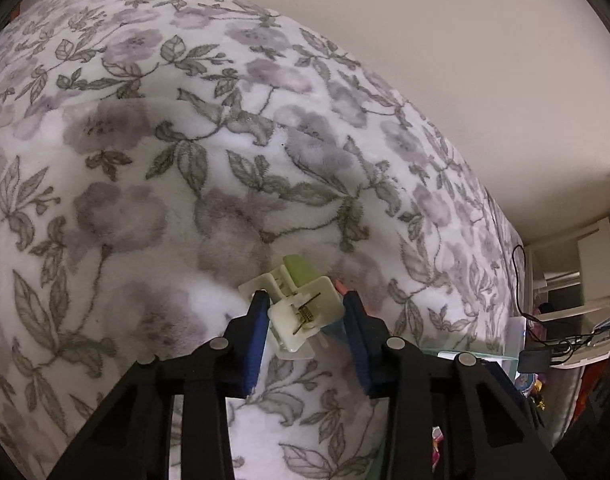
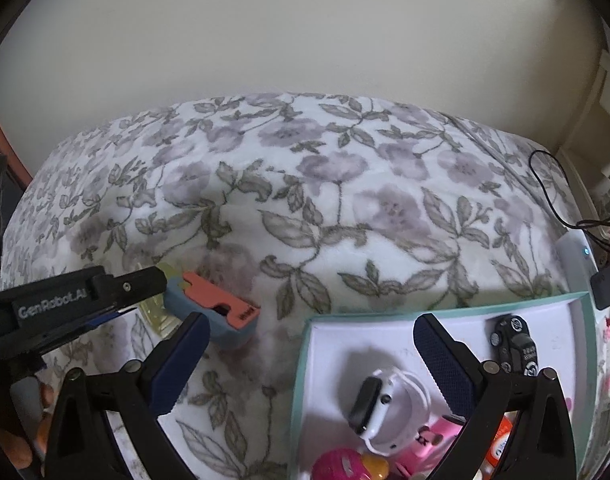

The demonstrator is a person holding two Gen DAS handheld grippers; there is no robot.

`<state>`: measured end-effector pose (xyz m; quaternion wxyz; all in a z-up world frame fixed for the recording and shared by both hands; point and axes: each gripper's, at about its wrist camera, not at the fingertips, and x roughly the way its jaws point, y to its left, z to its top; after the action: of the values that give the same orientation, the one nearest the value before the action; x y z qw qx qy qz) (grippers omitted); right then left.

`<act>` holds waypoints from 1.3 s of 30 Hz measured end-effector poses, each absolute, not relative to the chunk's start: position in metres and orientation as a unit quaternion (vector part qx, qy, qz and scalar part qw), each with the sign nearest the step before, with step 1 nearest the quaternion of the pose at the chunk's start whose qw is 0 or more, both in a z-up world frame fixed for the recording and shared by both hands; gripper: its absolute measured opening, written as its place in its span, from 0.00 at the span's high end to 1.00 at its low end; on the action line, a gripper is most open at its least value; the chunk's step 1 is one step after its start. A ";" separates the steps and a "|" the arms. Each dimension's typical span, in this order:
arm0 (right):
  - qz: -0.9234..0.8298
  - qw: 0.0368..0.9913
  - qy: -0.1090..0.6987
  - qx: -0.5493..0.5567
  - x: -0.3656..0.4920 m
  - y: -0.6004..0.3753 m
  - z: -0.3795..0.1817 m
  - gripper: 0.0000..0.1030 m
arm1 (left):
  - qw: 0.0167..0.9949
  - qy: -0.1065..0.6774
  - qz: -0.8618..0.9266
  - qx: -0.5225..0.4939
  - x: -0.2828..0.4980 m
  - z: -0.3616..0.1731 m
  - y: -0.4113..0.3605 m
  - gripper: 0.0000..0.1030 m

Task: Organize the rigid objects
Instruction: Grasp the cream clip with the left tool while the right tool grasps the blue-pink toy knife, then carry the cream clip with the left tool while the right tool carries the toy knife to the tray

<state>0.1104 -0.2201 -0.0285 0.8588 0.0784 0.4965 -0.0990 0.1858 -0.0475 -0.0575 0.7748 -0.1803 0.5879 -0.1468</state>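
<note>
On the flowered blanket (image 1: 185, 184) my left gripper (image 1: 305, 298) is shut on a white and pale-yellow plastic clip (image 1: 301, 304) with a small metal spring; both blue pads press its sides. Against the clip, by the right finger, lies a blue block with a salmon top (image 2: 221, 316). In the right wrist view the left gripper (image 2: 145, 280) reaches in from the left onto these two things. My right gripper (image 2: 309, 322) is open with nothing in it, hanging over the left edge of a teal-rimmed white tray (image 2: 301, 380).
The tray holds a white smartwatch (image 2: 381, 404), a black toy car (image 2: 513, 344) and pink toys (image 2: 341, 464). A black cable (image 2: 553, 196) and charger lie at the bed's right edge beside white shelving (image 1: 593, 272). A plain wall stands behind the bed.
</note>
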 end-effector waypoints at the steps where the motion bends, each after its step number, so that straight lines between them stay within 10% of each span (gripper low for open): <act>1: -0.097 0.859 0.497 0.078 0.112 -0.219 -0.030 0.00 | 0.775 0.587 -0.148 -0.180 0.186 -0.057 -0.047 0.63; 15: -0.062 0.858 0.507 0.050 0.138 -0.183 -0.039 0.03 | 0.788 0.581 -0.098 -0.178 0.194 -0.054 -0.001 0.65; 39: -0.027 0.833 0.552 0.001 0.152 -0.139 -0.067 0.51 | 0.789 0.577 -0.083 -0.193 0.196 -0.051 0.026 0.65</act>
<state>0.1516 -0.1395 -0.0673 0.8335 0.0009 0.5519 -0.0270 0.1961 0.0257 -0.0514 0.7891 -0.1934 0.5771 -0.0831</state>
